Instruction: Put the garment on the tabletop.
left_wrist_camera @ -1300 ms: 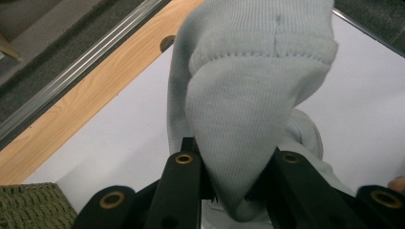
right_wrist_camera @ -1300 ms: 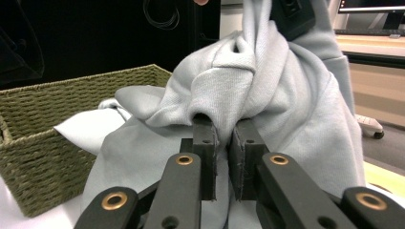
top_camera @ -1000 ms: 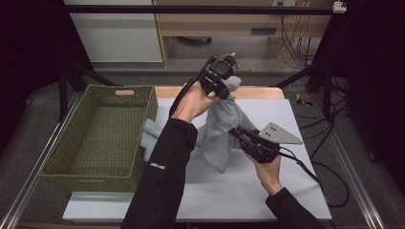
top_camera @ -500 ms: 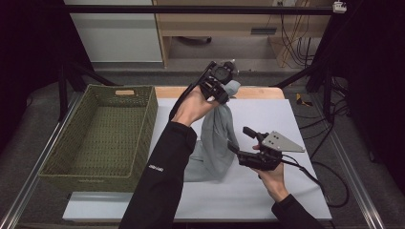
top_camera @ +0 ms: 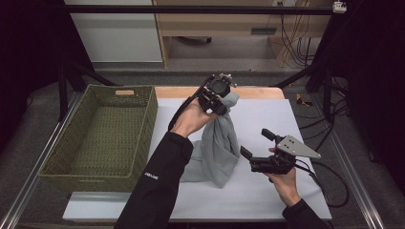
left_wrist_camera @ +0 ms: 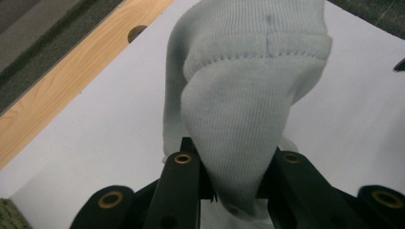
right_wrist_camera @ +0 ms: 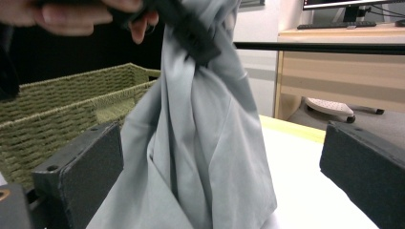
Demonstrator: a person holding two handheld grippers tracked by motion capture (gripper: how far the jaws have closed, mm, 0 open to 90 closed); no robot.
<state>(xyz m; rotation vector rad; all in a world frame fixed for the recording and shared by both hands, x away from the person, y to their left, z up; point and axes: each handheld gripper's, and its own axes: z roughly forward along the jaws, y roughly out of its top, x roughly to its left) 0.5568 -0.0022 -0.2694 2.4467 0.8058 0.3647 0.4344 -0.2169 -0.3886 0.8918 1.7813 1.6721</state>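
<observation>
Grey garment [top_camera: 218, 143] pinched in left gripper [top_camera: 216, 101], right gripper [top_camera: 258, 149] spread.

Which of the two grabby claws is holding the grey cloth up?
The left gripper, the one higher up near the table's far edge. Its jaws are pinched shut on the grey cloth. The right gripper sits lower, jaws open, holding nothing.

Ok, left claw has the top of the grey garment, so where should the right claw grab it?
Take the lower hanging fold of the grey garment, coming in level from the right. The right claw is open and already faces it, and the cloth drapes there in loose vertical pleats.
</observation>
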